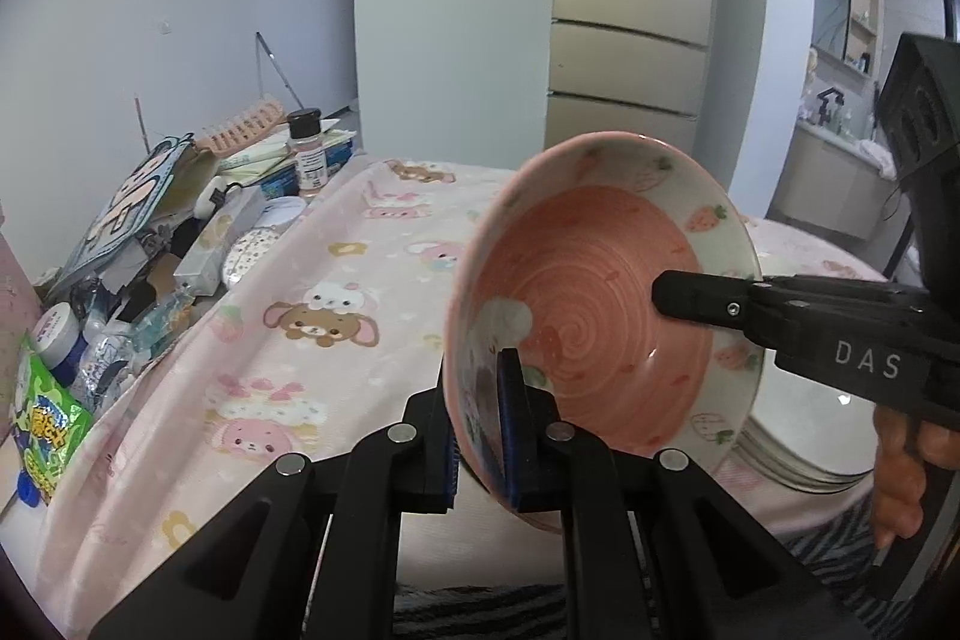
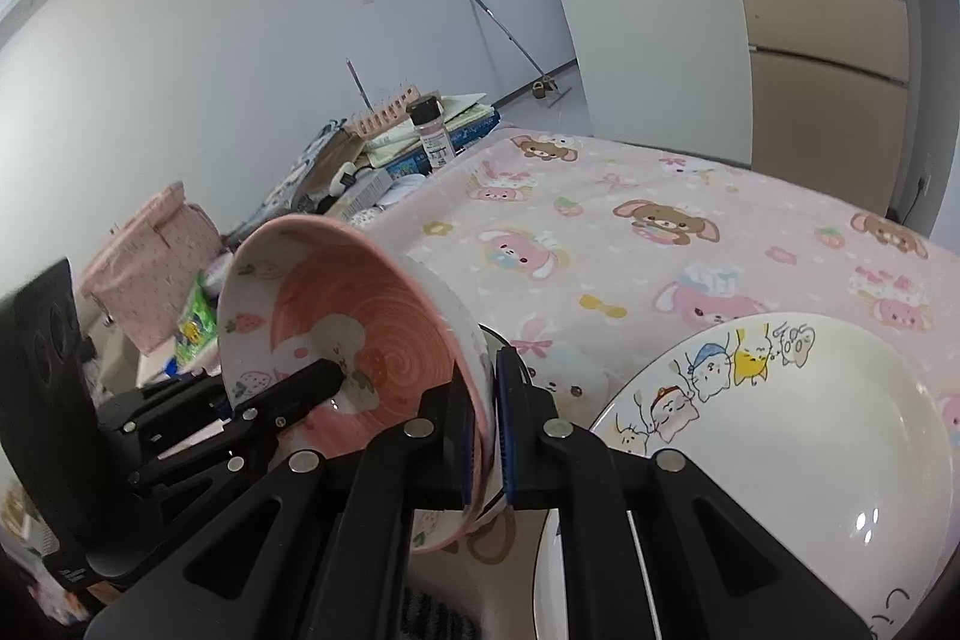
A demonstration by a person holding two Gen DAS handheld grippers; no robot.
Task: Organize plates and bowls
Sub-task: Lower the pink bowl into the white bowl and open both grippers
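Pink bowl [image 1: 588,316], tilted, was clamped at opposite rims by left gripper [image 1: 480,436] and right gripper [image 2: 486,436], with stacked plates [image 2: 780,430] just beside the right gripper.

A pink bowl [image 1: 594,316] with a spiral-patterned inside and a strawberry-printed pale rim is tipped on edge above the pink cartoon blanket, while white plates [image 2: 798,430] with cartoon drawings lie stacked at its four o'clock.

Even, soft daylight fills both views; shadows are faint. Glare spots sit on the white plate [image 2: 864,520] toward 4 o'clock. Fisheye bending and black vignette ring every corner; far walls look slightly soft.
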